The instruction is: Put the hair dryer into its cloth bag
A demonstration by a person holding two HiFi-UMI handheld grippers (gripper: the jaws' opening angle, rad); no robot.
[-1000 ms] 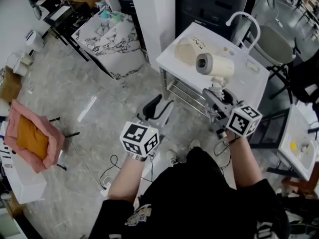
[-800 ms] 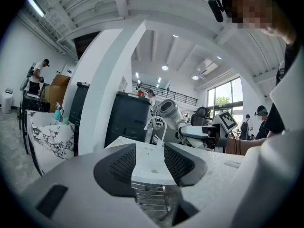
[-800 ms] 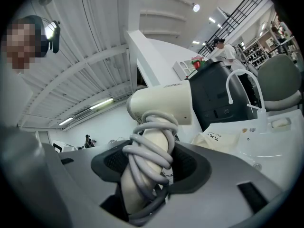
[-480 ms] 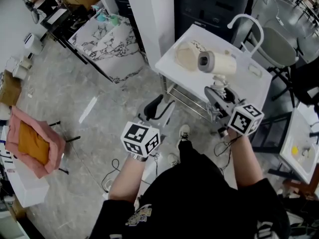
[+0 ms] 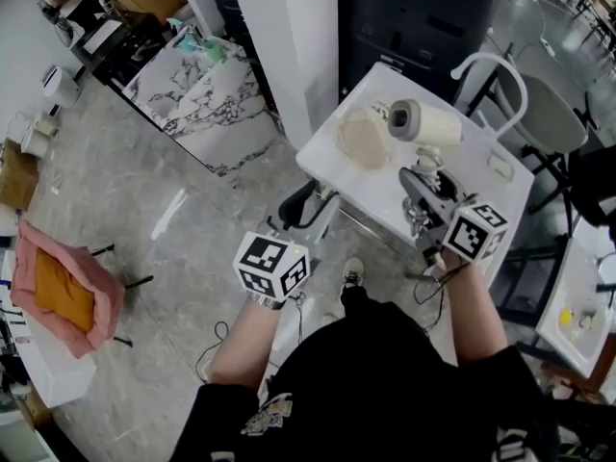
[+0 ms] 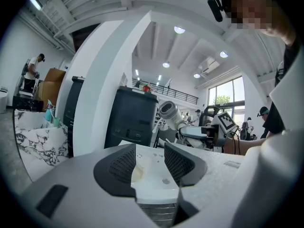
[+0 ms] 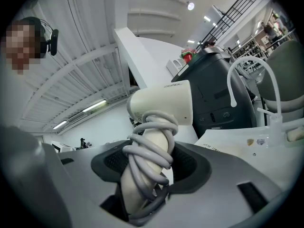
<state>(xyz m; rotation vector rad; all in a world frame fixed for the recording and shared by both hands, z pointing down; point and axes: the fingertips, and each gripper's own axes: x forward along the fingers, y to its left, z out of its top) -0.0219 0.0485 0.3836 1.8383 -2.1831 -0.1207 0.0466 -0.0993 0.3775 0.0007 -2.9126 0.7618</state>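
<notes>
A cream hair dryer (image 5: 423, 121) is held upright above the white table (image 5: 385, 195), its grey cord wound round the handle (image 7: 149, 160). My right gripper (image 5: 421, 189) is shut on that handle, and the barrel (image 7: 164, 106) sticks out above the jaws. The cream cloth bag (image 5: 364, 138) lies flat on the table, just left of the dryer. My left gripper (image 5: 303, 212) hangs over the floor at the table's near edge, open and empty. In the left gripper view the bag (image 6: 137, 172) shows through the gap between the jaws, with the dryer (image 6: 172, 114) beyond at the right.
A chair with a white curved armrest (image 5: 491, 70) stands behind the table, beside a dark cabinet (image 5: 423, 8) and a white pillar (image 5: 289, 27). A marble-topped table (image 5: 207, 85) is at the left. A pink cushioned stool (image 5: 63, 282) and floor cables (image 5: 217, 340) lie further left.
Both grippers have moved forward toward the white table. The hair dryer, still gripped by the right one, now hangs over the tabletop beside the bag.
</notes>
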